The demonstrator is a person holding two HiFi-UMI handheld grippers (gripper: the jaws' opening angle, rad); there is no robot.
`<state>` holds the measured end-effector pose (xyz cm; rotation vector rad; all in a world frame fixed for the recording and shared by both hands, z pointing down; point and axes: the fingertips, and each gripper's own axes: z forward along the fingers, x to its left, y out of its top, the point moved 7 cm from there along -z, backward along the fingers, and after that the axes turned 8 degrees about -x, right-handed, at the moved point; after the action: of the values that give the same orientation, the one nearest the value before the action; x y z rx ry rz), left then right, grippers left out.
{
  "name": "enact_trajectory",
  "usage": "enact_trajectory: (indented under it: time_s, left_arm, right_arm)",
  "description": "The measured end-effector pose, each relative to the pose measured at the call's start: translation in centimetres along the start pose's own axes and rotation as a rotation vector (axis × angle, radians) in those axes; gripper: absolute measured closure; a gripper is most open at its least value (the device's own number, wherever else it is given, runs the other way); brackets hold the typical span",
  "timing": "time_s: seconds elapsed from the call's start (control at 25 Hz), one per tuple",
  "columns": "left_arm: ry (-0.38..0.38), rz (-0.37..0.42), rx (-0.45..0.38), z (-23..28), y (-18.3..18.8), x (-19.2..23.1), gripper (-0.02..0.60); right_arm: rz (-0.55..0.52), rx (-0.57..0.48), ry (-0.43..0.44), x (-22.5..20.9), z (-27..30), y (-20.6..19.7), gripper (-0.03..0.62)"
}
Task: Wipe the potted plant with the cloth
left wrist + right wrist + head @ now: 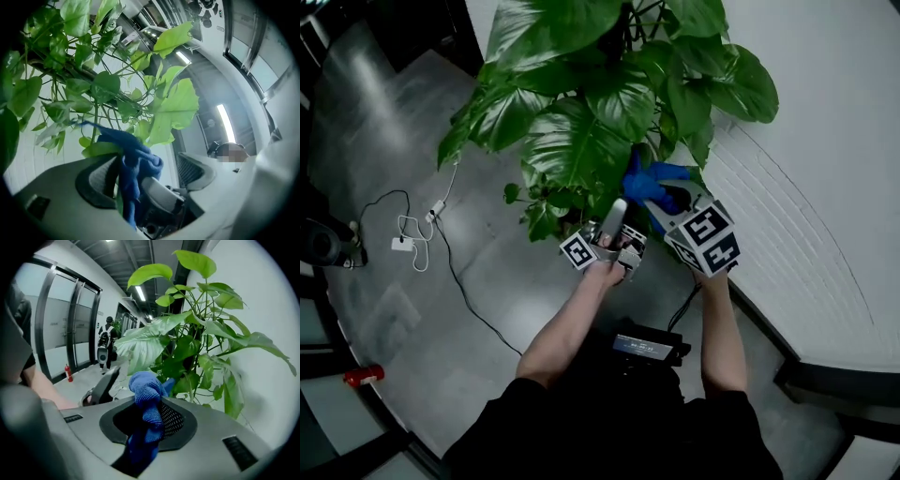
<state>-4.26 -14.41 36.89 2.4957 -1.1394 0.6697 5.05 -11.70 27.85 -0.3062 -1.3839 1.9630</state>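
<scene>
The potted plant [609, 103] fills the upper middle of the head view, its broad green leaves spreading over the grey floor [403, 309]. Just below the foliage, near the frame's centre, the right gripper [667, 202] is clamped on a blue cloth [649, 183]. In the right gripper view the cloth is bunched between the dark pads, with one fold standing up ahead of the jaws and close to the leaves; whether it touches one I cannot tell. The left gripper [613, 217] sits just beside it, toward the left, with its jaws spread wide. In the left gripper view the cloth and the other gripper show in the gap between the jaws, and a small leaf [101, 149] shows just above the left-hand pad. A white curved surface [825, 187] runs down the right side. Cables [450, 262] trail across the floor at left, and a red object [364, 376] lies at lower left.
</scene>
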Motion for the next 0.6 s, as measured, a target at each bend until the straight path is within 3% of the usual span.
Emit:
enact_trajectory:
  time_s: [0.2,0.36,0.44,0.6]
  left_arm:
    - [0.016,0.008,-0.002,-0.1,0.2,0.3,0.186]
    - [0.027,0.013,-0.003,-0.2,-0.3,0.7,0.186]
    - [0.046,0.013,-0.023,-0.9,-0.3,1.2,0.186]
    - [0.103,-0.013,-0.078,-3.0,-1.1,3.0,0.186]
  right_arm:
    - [-0.095,0.072,0.025,3.6,-2.9,-2.7,0.5]
    - [-0.041,0.102,0.032,4.7,-6.4,-5.1,0.5]
    - [0.049,0.026,0.035,4.5,-8.8,-4.9,0.5]
    - [0.268,-0.267,0.013,1.8,-14.0,-1.6,0.5]
